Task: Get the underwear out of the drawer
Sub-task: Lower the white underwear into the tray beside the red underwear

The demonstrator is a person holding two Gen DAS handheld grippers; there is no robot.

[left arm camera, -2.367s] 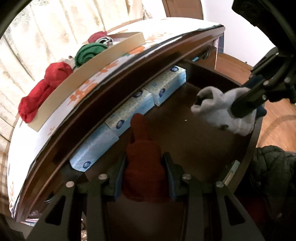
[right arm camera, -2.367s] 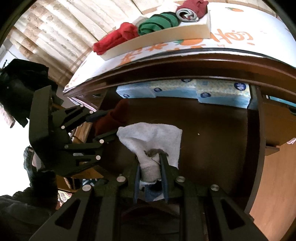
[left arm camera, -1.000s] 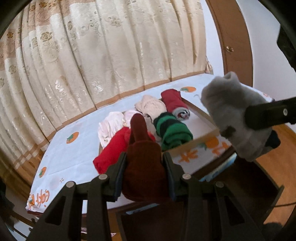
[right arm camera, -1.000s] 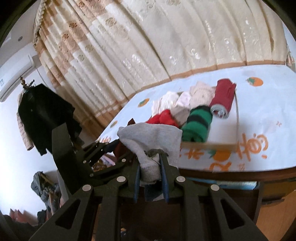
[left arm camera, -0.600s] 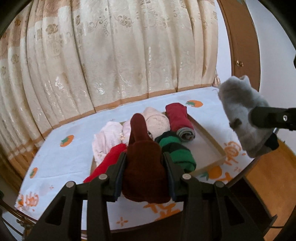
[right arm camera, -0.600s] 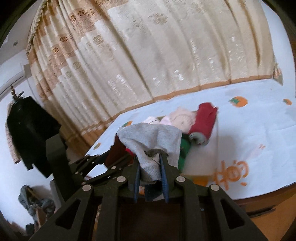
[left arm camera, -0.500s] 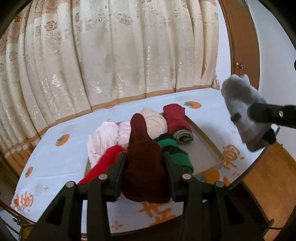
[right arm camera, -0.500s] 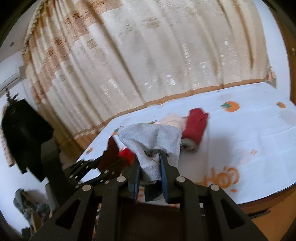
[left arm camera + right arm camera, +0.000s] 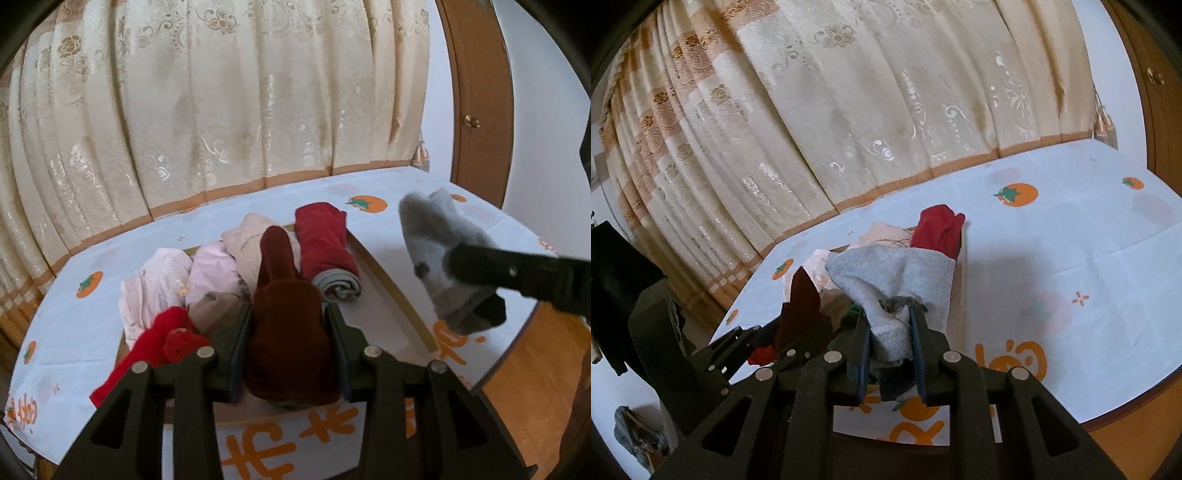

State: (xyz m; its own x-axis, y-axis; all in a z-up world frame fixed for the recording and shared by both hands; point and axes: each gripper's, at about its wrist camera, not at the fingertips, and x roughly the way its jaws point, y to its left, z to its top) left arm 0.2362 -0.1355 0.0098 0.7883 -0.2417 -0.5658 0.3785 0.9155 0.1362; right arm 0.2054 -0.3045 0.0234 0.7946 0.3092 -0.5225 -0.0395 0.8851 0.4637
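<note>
A cream curtain (image 9: 221, 110) hung behind the white tablecloth (image 9: 92, 254) and its shallow tray (image 9: 399, 295) of rolled garments. Your left gripper (image 9: 288, 332) was clamped on the maroon underwear (image 9: 288, 314), poised over the tray's near edge; your right gripper (image 9: 888, 343) pinched the grey underwear (image 9: 897, 280) beside it. Next, you'd likely lower both into the tray's bare right half and release.

Your left wrist camera looks forward and slightly down along its fingers, close above the tray (image 9: 391, 284) of rolled clothes on the tablecloth (image 9: 74, 332), facing the curtain (image 9: 221, 110). Your right wrist camera sits just to the right, aimed the same way from a little farther right. Both views share the tray, tablecloth and curtain, and each catches the other gripper at its edge.
</note>
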